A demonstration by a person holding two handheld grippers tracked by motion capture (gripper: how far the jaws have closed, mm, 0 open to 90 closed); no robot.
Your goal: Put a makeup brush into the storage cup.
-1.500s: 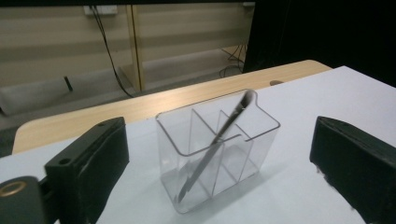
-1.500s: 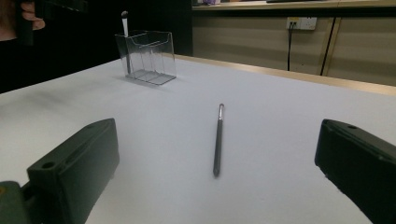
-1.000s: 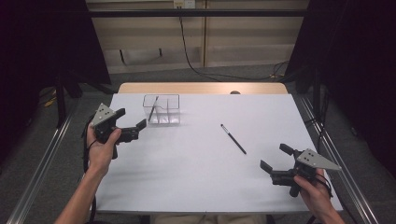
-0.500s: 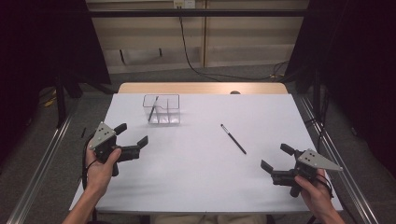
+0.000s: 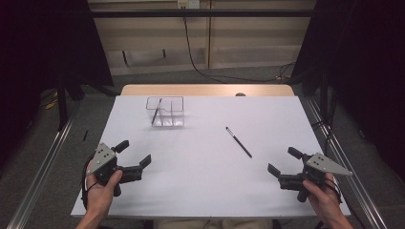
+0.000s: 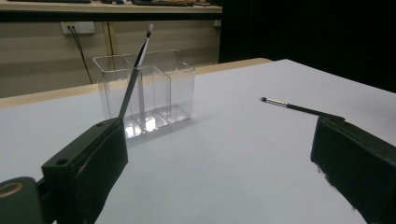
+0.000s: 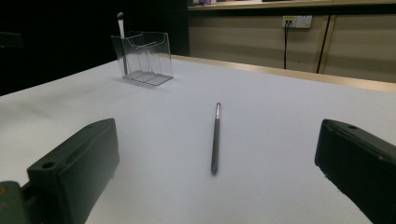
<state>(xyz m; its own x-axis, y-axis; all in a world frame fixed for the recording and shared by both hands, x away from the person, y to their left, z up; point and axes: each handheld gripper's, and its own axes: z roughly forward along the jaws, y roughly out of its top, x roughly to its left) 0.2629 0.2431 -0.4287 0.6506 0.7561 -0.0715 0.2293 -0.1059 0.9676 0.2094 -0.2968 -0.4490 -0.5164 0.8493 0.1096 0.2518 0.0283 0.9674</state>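
Brush [image 5: 238,141] lies flat mid-table, well apart from holder [image 5: 165,111]. Right gripper [image 5: 282,166] nearest, fingers spread, empty; left gripper [image 5: 134,157] likewise. Approach low, straddle handle crosswise, pinch near middle.

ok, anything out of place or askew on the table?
One brush lies loose on the white table, apart from the clear organizer, while the other brush stands tilted inside it. Nothing spilled or damaged.
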